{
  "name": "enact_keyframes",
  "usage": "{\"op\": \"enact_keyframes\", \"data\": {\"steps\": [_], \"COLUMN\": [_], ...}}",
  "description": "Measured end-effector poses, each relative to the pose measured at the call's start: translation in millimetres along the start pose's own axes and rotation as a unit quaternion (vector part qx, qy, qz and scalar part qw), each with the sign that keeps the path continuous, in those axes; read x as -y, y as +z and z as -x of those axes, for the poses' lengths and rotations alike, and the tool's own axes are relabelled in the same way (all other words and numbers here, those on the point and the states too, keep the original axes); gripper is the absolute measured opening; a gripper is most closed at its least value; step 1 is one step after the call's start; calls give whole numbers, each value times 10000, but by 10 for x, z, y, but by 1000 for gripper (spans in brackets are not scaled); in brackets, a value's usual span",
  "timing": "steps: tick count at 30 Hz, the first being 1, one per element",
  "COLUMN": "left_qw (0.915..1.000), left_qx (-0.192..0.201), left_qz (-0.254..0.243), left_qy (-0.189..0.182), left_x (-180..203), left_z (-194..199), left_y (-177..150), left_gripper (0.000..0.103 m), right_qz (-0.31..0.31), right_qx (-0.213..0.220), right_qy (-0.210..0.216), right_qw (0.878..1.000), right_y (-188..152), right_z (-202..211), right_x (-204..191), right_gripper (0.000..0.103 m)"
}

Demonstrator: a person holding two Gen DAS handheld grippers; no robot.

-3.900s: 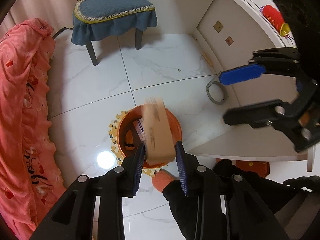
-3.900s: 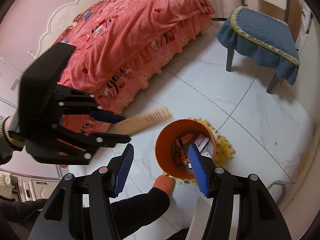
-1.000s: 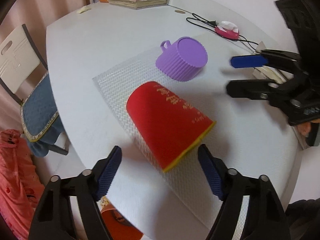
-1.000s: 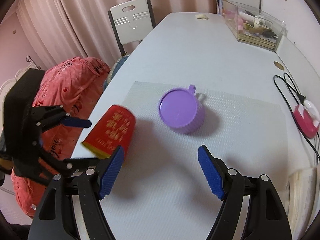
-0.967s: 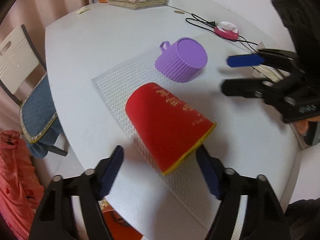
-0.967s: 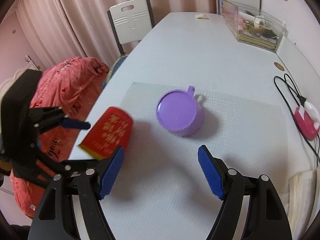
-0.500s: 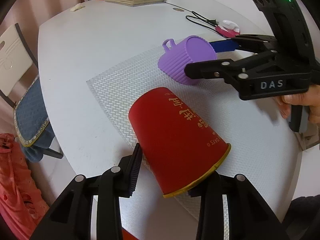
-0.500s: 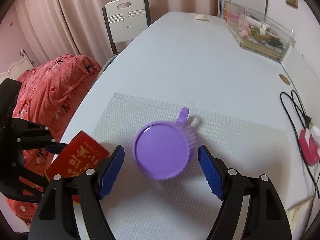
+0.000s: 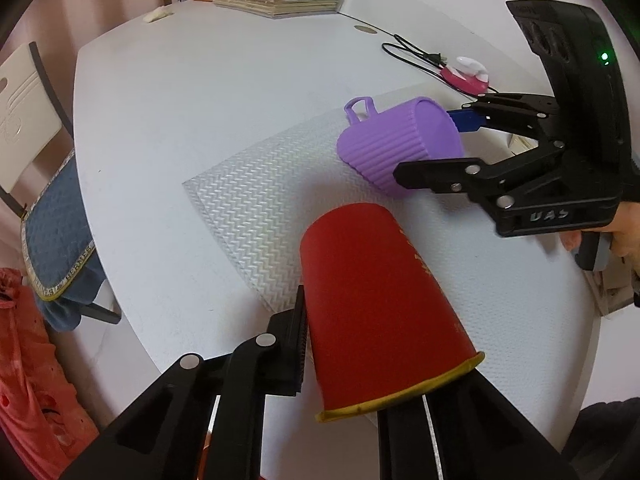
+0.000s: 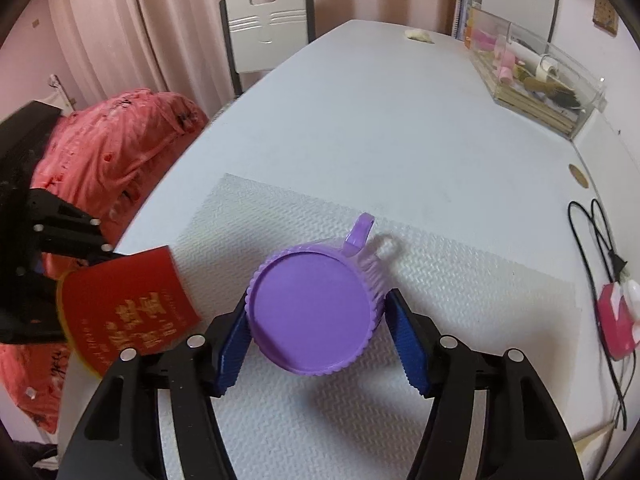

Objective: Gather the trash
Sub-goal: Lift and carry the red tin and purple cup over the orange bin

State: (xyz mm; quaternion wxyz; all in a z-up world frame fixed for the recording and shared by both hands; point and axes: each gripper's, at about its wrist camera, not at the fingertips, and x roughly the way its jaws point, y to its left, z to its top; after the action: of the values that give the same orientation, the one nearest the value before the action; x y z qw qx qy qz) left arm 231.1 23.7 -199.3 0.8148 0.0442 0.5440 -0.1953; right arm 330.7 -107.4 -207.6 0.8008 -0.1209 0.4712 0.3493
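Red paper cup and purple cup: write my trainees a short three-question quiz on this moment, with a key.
1. True or false: the purple cup stands mouth up.
2. The purple cup sits on: A) a plate, B) a textured mat, C) a tray.
3. Which gripper has the red paper cup between its fingers?
Key: 1 false, mouth down. 2 B. 3 The left gripper, jaws closing on it; the right gripper is closing its jaws around the purple cup.

Both hand-held grippers, the left gripper (image 9: 360,344) and the right gripper (image 10: 320,344), have black plastic frames with silver screws, ribbed blue pads (image 10: 408,344), and the right one's body shows a green light (image 9: 604,56).
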Motion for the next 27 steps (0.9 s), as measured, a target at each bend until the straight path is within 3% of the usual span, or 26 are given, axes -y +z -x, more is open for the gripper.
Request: {"op": "enact_keyframes", "data": {"steps": [8,15,21,27], "left_qw": [9996,9990,9992,9990], "left_qx": [-60,-39,30,103], "left_qz": [-268,-444,-391,-368], "left_qy": [-81,-72,-39,218], "left_x": [173,409,531,681], "left_z": [59,215,540,954], "left_y": [-46,-166,-368,-678], "left_gripper": [5,4,4,4], "right_qz": [-501,-611,-551,-367], "right_qx": [132,200,222,236], "right_qy": [460,728,903,1208], "right_qw": [9976,9953,9941,9917], "right_y": [-351,-641,-895,-1123], "right_z": [460,880,1301,1709], "right_x": [-11,-164,-387,-701], "right_gripper": [62,62,62,62]}}
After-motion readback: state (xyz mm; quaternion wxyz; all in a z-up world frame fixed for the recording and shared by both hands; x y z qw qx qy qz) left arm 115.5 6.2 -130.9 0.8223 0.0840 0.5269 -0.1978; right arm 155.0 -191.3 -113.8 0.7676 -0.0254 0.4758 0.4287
